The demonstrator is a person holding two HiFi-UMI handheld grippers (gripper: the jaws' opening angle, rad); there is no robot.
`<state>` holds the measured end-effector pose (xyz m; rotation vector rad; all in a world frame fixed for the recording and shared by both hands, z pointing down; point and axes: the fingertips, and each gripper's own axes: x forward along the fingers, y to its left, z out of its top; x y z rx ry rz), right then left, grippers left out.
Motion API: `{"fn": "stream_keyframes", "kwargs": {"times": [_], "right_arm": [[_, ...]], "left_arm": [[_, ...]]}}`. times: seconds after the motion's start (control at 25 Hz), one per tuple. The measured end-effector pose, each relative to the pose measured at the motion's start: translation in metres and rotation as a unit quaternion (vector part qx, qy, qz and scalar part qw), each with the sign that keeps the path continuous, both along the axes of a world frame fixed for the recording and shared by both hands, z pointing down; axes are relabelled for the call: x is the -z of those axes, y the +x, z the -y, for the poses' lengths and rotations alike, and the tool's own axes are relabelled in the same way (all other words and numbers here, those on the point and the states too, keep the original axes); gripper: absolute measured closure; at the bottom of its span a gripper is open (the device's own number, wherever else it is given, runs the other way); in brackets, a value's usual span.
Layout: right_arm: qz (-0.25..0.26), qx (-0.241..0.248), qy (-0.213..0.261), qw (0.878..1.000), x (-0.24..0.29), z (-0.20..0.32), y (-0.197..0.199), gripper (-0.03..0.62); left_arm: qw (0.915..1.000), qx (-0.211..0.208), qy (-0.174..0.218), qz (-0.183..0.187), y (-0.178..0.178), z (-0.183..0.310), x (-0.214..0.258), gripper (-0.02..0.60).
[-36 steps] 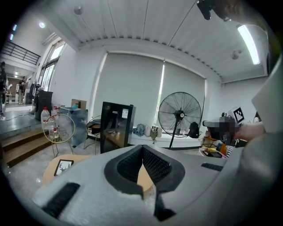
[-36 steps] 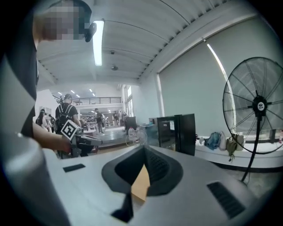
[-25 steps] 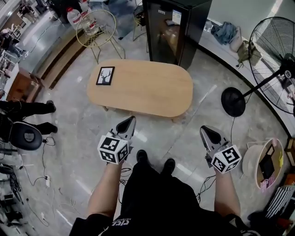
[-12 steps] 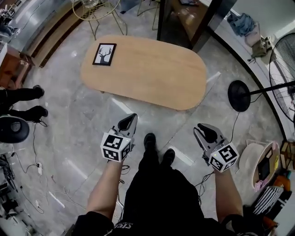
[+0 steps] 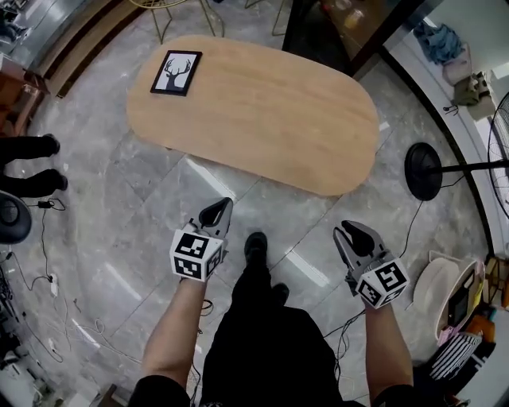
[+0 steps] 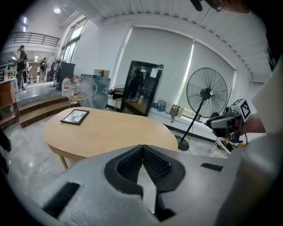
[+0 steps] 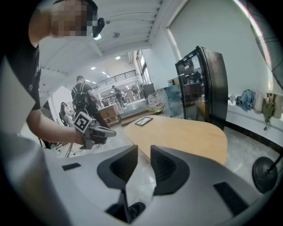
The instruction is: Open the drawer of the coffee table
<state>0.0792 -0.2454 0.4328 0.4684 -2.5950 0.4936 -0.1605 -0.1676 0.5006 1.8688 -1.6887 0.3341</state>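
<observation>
The coffee table (image 5: 262, 103) is an oval with a light wood top, and it stands on the grey marble floor ahead of me. No drawer shows in any view. A framed deer picture (image 5: 176, 72) lies at its left end. My left gripper (image 5: 220, 208) hangs short of the table's near edge, shut and empty; in the left gripper view its pads (image 6: 154, 165) meet, with the table (image 6: 110, 130) beyond. My right gripper (image 5: 350, 233) is level with it on the right. Its jaws have just been opening and stand apart with nothing between them, the gripper (image 7: 143, 152) pointing at the table (image 7: 185, 134).
A black glass-door cabinet (image 5: 350, 24) stands behind the table. A pedestal fan's round base (image 5: 425, 171) and pole are to the right, with a white basket (image 5: 445, 290) nearer. Cables (image 5: 48, 278) trail on the floor at left, near someone's shoes (image 5: 32, 163).
The table has come closer and larger in the head view. Both grippers have sunk toward the floor. The right gripper's jaws have parted; the left stays shut.
</observation>
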Motion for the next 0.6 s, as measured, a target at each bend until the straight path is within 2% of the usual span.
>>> {"fn": "stream_keyframes", "kwargs": {"times": [0.16,0.24,0.32,0.36,0.48,0.6], "right_arm": [[0.005,-0.012,-0.004,1.0,-0.067,-0.001,0.014,0.491],[0.01,-0.02,-0.008,1.0,-0.099,-0.004,0.022,0.487],[0.013,-0.026,-0.007,1.0,-0.127,-0.007,0.029,0.48],[0.013,-0.028,-0.006,0.999,-0.141,-0.006,0.033,0.476],[0.006,-0.037,0.0,0.999,-0.183,0.002,0.047,0.451],[0.003,-0.048,0.01,0.999,-0.221,0.016,0.06,0.43]], "left_arm": [[0.9998,0.013,-0.008,0.012,-0.003,0.006,-0.062,0.57],[0.9997,0.004,-0.01,0.024,-0.001,0.009,-0.092,0.534],[0.9997,0.002,-0.004,0.022,0.0,0.013,-0.12,0.524],[0.9998,0.006,0.0,0.017,-0.002,0.016,-0.133,0.509],[0.9995,0.024,0.019,-0.003,-0.009,0.03,-0.166,0.408],[0.9988,0.037,0.031,-0.003,-0.016,0.037,-0.199,0.365]]}}
